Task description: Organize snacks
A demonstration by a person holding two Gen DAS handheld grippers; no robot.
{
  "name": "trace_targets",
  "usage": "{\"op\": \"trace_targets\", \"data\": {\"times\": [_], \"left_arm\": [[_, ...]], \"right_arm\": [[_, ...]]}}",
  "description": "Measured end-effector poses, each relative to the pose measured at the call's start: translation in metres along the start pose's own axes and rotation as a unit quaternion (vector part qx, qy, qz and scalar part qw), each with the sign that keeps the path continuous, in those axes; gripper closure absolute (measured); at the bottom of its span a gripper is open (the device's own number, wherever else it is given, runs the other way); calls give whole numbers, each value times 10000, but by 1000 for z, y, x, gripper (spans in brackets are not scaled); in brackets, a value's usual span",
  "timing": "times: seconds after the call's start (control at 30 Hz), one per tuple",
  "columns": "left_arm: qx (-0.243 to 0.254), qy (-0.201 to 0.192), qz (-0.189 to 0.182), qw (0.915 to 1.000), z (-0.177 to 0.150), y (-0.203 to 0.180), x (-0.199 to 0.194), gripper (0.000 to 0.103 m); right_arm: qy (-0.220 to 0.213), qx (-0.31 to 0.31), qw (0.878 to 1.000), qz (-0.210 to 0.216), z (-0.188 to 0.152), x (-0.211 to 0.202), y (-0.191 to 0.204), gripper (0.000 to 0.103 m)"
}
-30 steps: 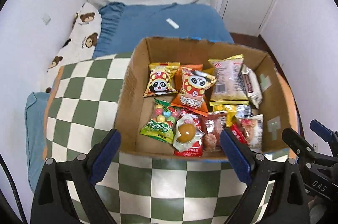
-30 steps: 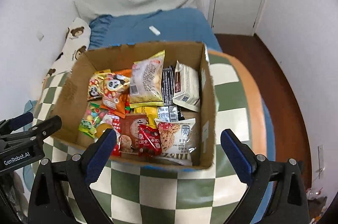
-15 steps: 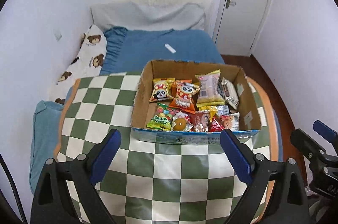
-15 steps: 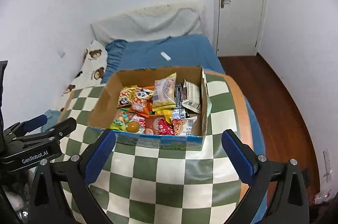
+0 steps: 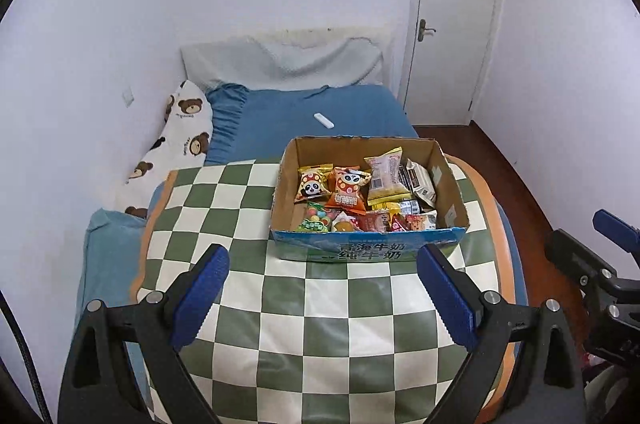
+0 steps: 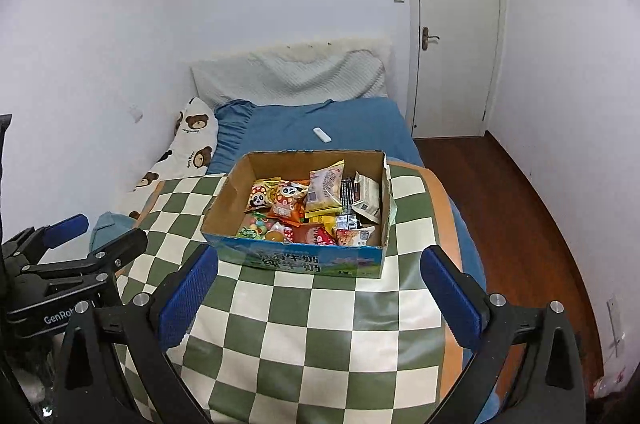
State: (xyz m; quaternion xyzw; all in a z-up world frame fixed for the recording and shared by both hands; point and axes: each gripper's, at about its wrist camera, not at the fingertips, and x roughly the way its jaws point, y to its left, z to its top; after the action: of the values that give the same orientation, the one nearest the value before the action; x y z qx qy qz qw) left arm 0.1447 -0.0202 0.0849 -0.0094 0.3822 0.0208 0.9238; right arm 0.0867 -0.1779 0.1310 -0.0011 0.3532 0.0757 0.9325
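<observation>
A cardboard box sits on a green-and-white checkered cloth. Several snack packets fill it, among them two panda packets and a pale yellow bag. My left gripper hangs open well in front of the box, with nothing between its blue pads. My right gripper is also open and empty, held back from the box's front wall. Each gripper shows at the edge of the other's view.
The cloth covers a table that stands over a bed with a blue sheet. A bear-print pillow lies at the left wall and a small white remote on the sheet. A shut white door and wooden floor are at right.
Both grippers have drawn back and risen away from the box, which now looks much smaller and shows its printed front wall. Their jaws have stayed wide. The snacks have not moved.
</observation>
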Motion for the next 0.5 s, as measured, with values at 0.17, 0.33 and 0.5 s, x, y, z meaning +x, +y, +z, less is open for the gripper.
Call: {"op": "trace_targets", "data": {"times": [0.17, 0.33, 0.5], "left_arm": [[-100, 3, -26, 9999, -6, 1, -9, 7], [-213, -101, 13, 9997, -7, 5, -11, 0], [-241, -85, 93, 9996, -3, 4, 1, 0]], "right_arm": [[-12, -11, 10000, 32, -4, -8, 2, 0], [-6, -20, 10000, 20, -4, -5, 0, 0], [18, -34, 10000, -20, -2, 5, -1, 0]]}}
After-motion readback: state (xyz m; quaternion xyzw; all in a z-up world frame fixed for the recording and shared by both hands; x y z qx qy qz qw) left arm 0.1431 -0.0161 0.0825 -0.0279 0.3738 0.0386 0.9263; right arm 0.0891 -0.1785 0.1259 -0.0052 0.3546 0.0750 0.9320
